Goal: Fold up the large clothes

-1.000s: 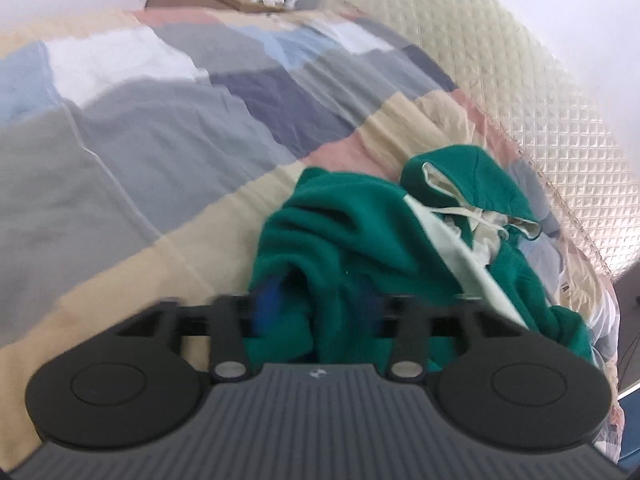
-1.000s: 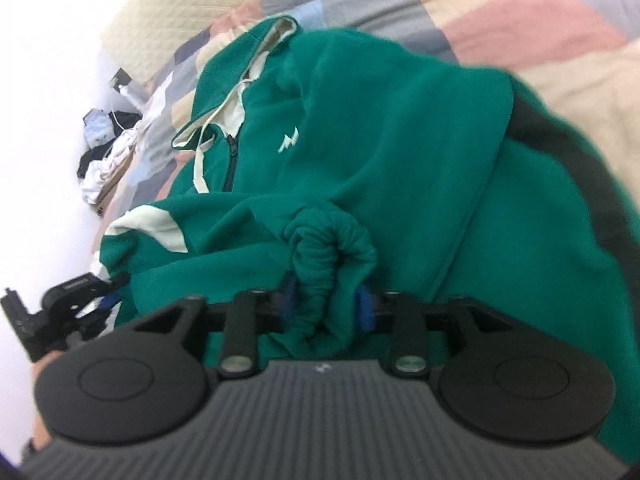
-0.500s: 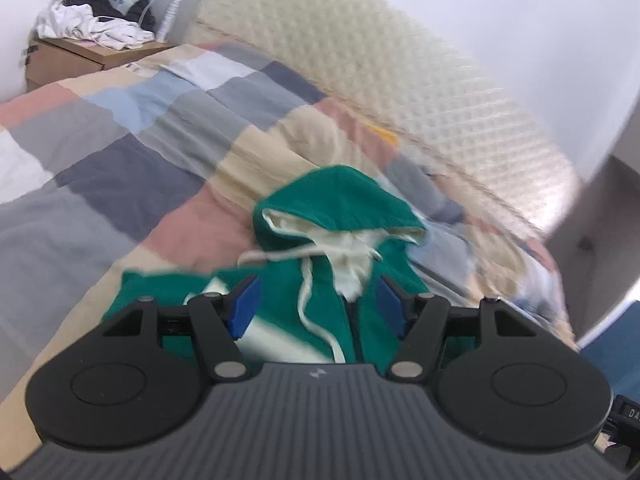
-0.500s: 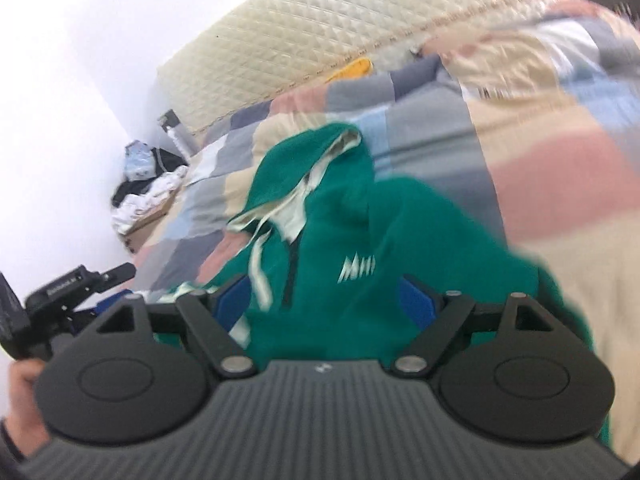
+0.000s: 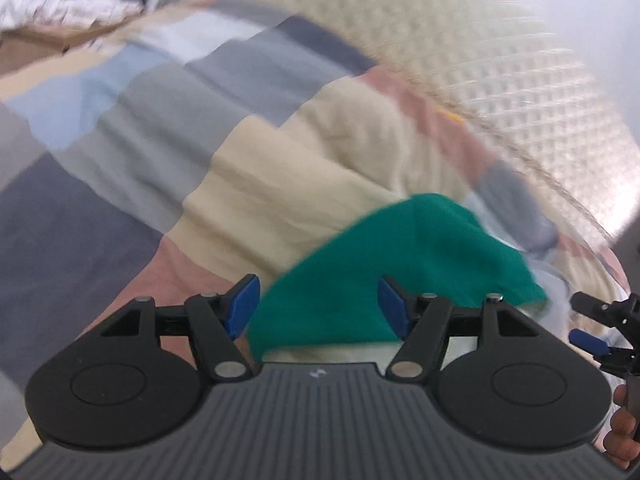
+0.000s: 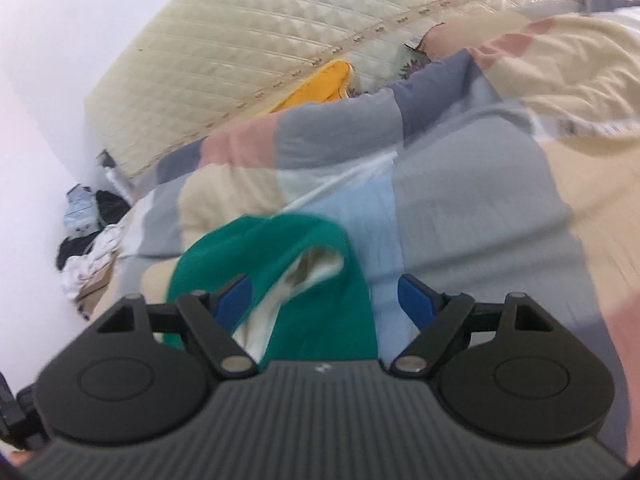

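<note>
Presently between grasps. Green hoodie (image 5: 404,264) lying on the patchwork duvet (image 5: 248,176), hood end toward the quilted headboard (image 6: 248,64). Only the hood visible in either view: seen from the left wrist as a green mound just ahead of the fingers, from the right wrist as an open hood with pale lining (image 6: 312,268) showing. Body and sleeves of the garment out of frame, so state of the fold not confirmed.

Left gripper (image 5: 318,306) with blue pads spread, nothing pinched; green cloth seen in the gap beyond them but no pad pressing on it. Right gripper (image 6: 324,300) likewise spread wide, hood fabric showing between the pads, no contact evident. Right gripper also noted at the right edge of the left wrist view, with part of a hand (image 5: 624,432) below it.

Both views motion-blurred. Judged step: repositioning at the hood end for the next fold.

Next move, as judged: bring each set of pads down onto a hood edge or shoulder corner, close on a single layer, then carry the hood over the body. Risk: pinching the duvet together with the cloth.
</note>
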Action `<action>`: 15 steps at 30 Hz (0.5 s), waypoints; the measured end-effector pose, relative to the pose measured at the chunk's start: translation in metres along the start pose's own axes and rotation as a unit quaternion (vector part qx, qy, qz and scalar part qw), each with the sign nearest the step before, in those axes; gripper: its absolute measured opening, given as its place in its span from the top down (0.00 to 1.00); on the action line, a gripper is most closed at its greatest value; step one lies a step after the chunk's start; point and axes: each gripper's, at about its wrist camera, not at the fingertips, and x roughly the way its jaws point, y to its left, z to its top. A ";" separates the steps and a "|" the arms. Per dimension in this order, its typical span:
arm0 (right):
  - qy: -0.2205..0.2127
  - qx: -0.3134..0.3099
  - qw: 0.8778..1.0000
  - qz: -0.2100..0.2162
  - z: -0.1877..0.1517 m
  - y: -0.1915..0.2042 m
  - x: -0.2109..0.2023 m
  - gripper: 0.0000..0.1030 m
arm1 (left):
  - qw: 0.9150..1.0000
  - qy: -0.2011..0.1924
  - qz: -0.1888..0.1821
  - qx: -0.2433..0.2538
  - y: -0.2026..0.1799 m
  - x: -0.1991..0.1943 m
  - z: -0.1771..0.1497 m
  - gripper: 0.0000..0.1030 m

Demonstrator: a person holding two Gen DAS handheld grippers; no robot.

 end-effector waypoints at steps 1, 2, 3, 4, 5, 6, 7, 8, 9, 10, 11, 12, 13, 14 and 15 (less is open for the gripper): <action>-0.005 -0.002 1.000 -0.006 0.006 0.001 0.013 0.21 | 1.000 0.006 -0.003 -0.011 0.004 0.011 0.004 0.32; -0.005 -0.002 1.000 -0.008 0.011 0.002 0.025 0.21 | 1.000 0.013 -0.009 -0.017 0.008 0.021 0.006 0.32; -0.005 -0.005 1.000 -0.007 0.016 0.002 0.036 0.21 | 0.999 0.024 -0.017 -0.022 0.010 0.032 0.010 0.32; -0.005 -0.009 1.000 -0.006 0.018 0.003 0.043 0.22 | 0.999 0.034 -0.021 -0.023 0.010 0.041 0.011 0.32; -0.007 -0.017 1.000 -0.006 0.019 0.005 0.051 0.23 | 0.999 0.042 -0.017 -0.016 0.008 0.049 0.011 0.32; -0.009 -0.029 1.000 0.000 0.020 0.008 0.059 0.23 | 0.999 0.049 -0.010 -0.001 0.004 0.056 0.011 0.32; -0.007 -0.037 0.999 0.004 0.018 0.009 0.065 0.25 | 0.998 0.058 -0.008 0.016 0.001 0.065 0.010 0.32; -0.001 -0.039 0.999 0.005 0.017 0.010 0.072 0.27 | 0.997 0.068 -0.011 0.024 -0.002 0.071 0.007 0.32; 0.010 -0.038 0.999 0.007 0.015 0.011 0.080 0.33 | 0.997 0.073 -0.008 0.030 -0.004 0.076 0.006 0.33; 0.021 -0.036 0.999 0.008 0.013 0.012 0.087 0.40 | 0.997 0.066 0.001 0.033 -0.006 0.078 0.005 0.35; 0.027 -0.036 0.999 0.010 0.009 0.015 0.092 0.44 | 0.997 0.062 0.002 0.037 -0.009 0.077 0.004 0.50; 0.028 -0.041 0.999 0.009 0.007 0.018 0.094 0.49 | 0.997 0.062 0.003 0.043 -0.013 0.077 0.003 0.68; 0.026 -0.051 0.998 0.005 0.005 0.022 0.094 0.63 | 0.997 0.063 0.004 0.047 -0.018 0.075 0.003 0.74; 0.024 -0.070 0.997 -0.011 0.003 0.028 0.092 0.73 | 0.997 0.059 0.002 0.052 -0.023 0.069 0.003 0.82; 0.014 -0.080 0.996 -0.029 0.003 0.034 0.086 0.82 | 0.997 0.048 0.002 0.058 -0.029 0.059 0.003 0.84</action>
